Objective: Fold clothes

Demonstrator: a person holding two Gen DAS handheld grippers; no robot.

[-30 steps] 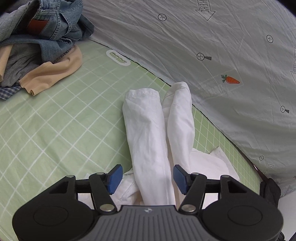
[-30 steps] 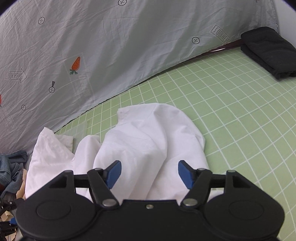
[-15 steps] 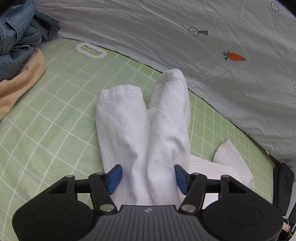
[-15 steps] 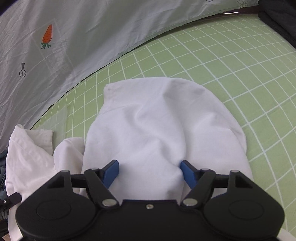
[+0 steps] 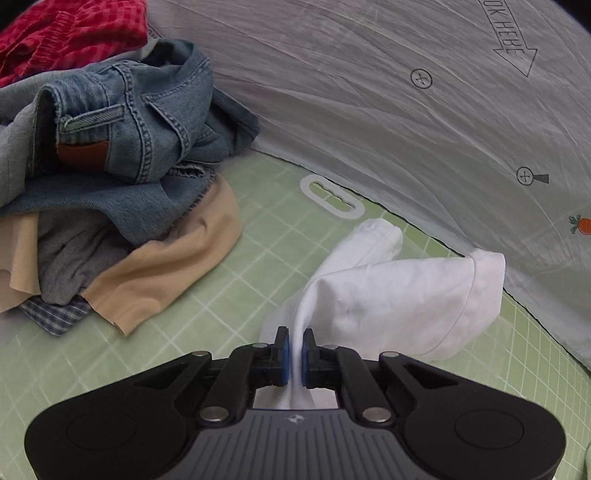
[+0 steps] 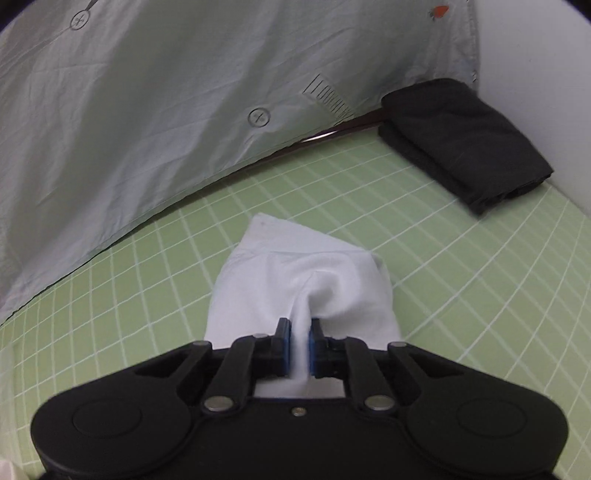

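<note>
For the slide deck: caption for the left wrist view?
Left hand-held gripper pinches white garment beside unfolded clothes pile.

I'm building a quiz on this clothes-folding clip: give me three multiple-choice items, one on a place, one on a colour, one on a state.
1. Where does the dark folded garment lie?
A. far corner of the green mat
B. on the jeans
C. in the left claw

2. What colour is the garment on top of the unfolded pile?
A. yellow
B. red
C. purple

3. What does the left claw hold?
A. nothing
B. the jeans
C. the white garment

Answers: 1 A, it sits at the mat's far edge by the wall. 2 B, the red checked fabric tops the jeans. 3 C, white cloth is pinched between its blue pads.
</note>
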